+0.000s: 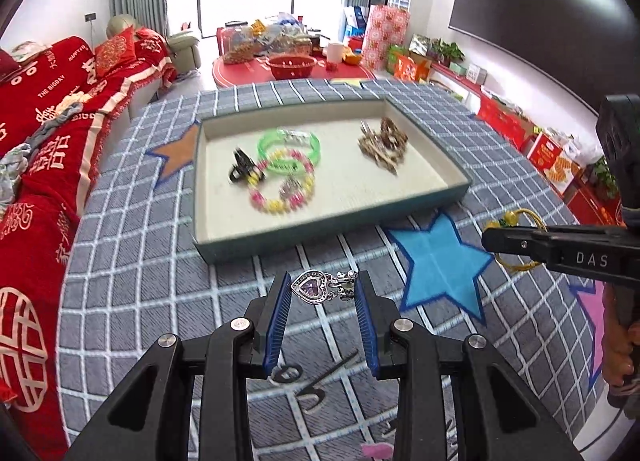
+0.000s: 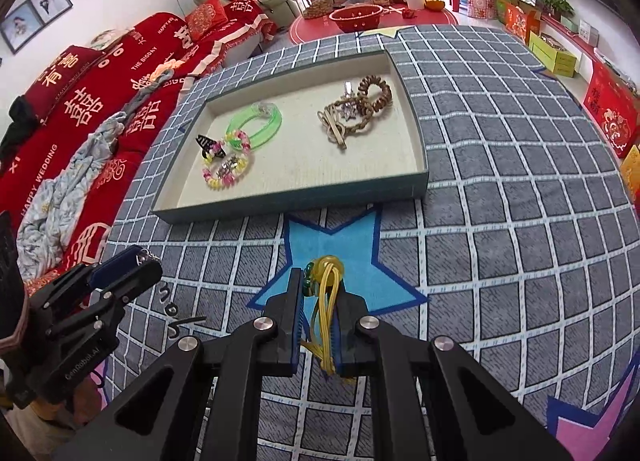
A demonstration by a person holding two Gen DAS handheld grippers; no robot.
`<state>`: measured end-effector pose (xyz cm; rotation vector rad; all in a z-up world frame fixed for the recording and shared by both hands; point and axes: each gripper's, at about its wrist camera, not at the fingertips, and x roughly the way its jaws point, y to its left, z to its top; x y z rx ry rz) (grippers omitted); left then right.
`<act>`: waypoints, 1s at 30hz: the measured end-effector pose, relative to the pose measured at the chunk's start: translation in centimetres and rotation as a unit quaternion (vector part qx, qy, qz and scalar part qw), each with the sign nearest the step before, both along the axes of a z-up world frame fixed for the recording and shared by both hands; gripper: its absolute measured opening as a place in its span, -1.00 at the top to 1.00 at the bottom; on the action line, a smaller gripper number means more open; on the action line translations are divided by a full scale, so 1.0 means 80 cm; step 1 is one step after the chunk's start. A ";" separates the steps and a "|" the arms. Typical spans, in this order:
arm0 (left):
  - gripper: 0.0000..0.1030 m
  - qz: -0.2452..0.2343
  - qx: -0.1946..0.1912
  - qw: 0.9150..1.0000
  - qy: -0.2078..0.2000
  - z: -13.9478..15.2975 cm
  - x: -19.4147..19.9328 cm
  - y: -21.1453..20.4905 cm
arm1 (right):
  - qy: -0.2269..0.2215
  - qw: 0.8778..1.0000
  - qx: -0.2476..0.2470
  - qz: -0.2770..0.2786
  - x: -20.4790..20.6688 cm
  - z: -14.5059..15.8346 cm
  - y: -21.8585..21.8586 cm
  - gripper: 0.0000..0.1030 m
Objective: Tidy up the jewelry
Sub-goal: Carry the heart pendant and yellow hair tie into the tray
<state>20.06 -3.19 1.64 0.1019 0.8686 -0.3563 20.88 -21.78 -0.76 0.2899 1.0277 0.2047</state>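
Note:
My left gripper is shut on a silver heart pendant with a purple stone, held above the checked cloth just short of the tray. My right gripper is shut on a yellow cord bracelet with a green bead, above the blue star. The tray holds a green bangle, a pink-yellow bead bracelet, a black clip and a brown pile of hair ties. The right gripper also shows at the right edge of the left wrist view.
A grey checked cloth with coloured stars covers the table. A red sofa runs along the left. A red table with a bowl and clutter stands behind. Boxes line the right wall.

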 end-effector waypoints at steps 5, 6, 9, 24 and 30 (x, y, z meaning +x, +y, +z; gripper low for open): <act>0.12 0.007 -0.002 1.000 -0.017 0.015 0.024 0.009 | -0.011 1.000 -0.002 0.001 0.018 0.016 0.003 0.76; 0.12 0.008 -0.003 1.000 -0.019 0.017 0.029 0.010 | -0.013 1.000 -0.002 0.002 0.022 0.018 0.003 0.76; 0.12 0.012 -0.005 1.000 -0.026 0.023 0.045 0.011 | -0.018 1.000 -0.004 0.003 0.037 0.025 0.005 0.76; 0.12 0.002 0.002 1.000 -0.011 0.002 0.124 -0.025 | 0.004 1.000 -0.014 0.002 0.124 0.003 0.013 0.76; 0.12 0.012 0.016 1.000 0.005 -0.019 0.153 -0.037 | 0.018 1.000 -0.014 -0.013 0.148 -0.020 0.004 0.76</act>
